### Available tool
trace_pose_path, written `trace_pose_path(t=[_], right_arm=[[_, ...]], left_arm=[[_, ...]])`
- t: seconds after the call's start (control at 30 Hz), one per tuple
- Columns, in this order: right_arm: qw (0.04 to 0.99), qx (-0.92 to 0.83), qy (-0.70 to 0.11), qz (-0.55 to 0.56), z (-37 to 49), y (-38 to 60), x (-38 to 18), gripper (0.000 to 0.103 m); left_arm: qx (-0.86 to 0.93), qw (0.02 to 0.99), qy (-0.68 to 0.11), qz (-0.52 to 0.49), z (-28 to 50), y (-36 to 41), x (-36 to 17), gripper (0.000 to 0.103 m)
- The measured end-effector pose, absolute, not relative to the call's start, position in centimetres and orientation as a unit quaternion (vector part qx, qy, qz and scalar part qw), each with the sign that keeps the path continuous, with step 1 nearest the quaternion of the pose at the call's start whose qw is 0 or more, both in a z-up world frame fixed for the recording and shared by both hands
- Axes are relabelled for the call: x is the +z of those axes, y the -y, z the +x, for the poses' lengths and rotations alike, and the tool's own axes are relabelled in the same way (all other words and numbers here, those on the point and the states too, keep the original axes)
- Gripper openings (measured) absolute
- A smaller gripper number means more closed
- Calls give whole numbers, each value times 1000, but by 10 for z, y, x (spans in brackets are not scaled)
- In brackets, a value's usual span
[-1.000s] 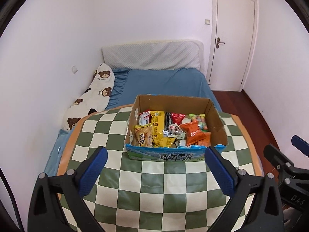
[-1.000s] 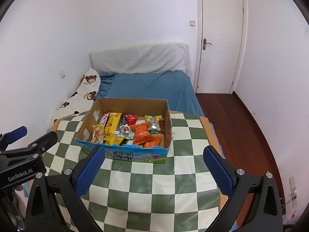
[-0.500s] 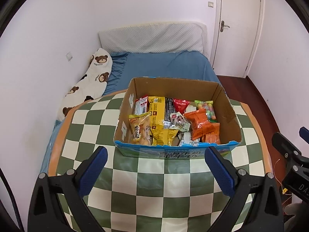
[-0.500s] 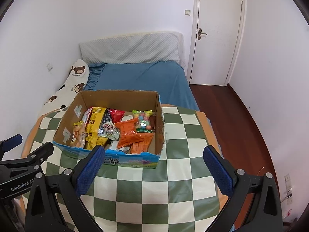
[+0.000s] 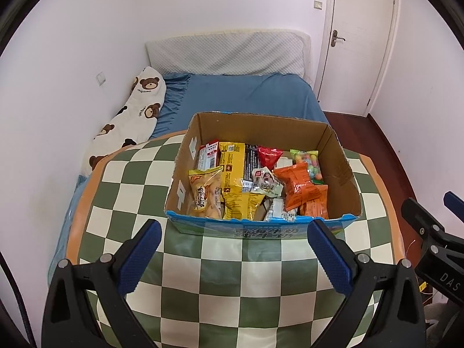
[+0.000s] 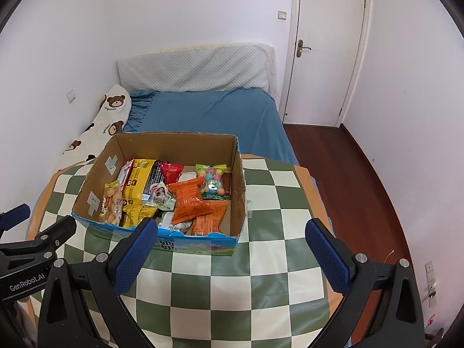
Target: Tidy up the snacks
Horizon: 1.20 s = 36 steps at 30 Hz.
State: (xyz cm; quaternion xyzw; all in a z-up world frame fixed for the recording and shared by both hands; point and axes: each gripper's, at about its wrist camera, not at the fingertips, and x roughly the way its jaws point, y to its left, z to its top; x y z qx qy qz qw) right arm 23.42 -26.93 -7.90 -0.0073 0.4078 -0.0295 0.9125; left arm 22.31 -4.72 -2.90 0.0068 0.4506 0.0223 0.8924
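Note:
An open cardboard box [image 5: 336,156] [image 6: 171,146] with a blue printed front stands on the green-and-cream checked table [image 5: 203,278] [image 6: 232,278]. It holds several snack packs: a yellow bag [image 5: 235,174] [image 6: 136,184], orange packs [image 5: 298,182] [image 6: 190,201], a red pack [image 5: 269,155], a bag of coloured candies [image 5: 308,163] [image 6: 213,181] and a pale biscuit bag [image 5: 204,192]. My left gripper [image 5: 235,253] hangs open above the table just in front of the box, nothing between its blue pads. My right gripper [image 6: 232,252] is open too, over the box's front right corner.
A bed with a blue sheet [image 5: 243,98] and a bear-print pillow [image 5: 130,121] lies behind the table, against the wall. A white door [image 6: 327,49] is shut at the back right, with dark wooden floor [image 6: 348,174] to the right of the table.
Both grippers have moved forward and risen, so the box looks nearer and is seen more from above. The fingers stay spread the same. Nothing in the box has shifted.

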Motion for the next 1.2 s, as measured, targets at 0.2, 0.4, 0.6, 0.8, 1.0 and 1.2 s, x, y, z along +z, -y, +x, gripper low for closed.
trace_pose_path(t=[0.2,0.4,0.6,0.8,1.0,1.2], right_arm=[[912,-29,-408,-4,234,271,-79,103],[913,-30,-406,-2,232,271,-75,103],[912,-29,-409,-2,229,273,-75,103],[913,-29,-407,1,229,274,-74,103],[913,-29,-406,1,228,275,-74,103],[914,-27,-404,3,227,274,-72,103]], left_arm=[[22,896,-444,5,224,46,-23,103],[21,897,-441,9,224,48,-20,103],[21,896,-443,7,224,48,-19,103],[21,897,-441,8,223,50,-19,103],[20,900,-436,12,220,52,-15,103],[22,900,-435,13,219,52,-13,103]])
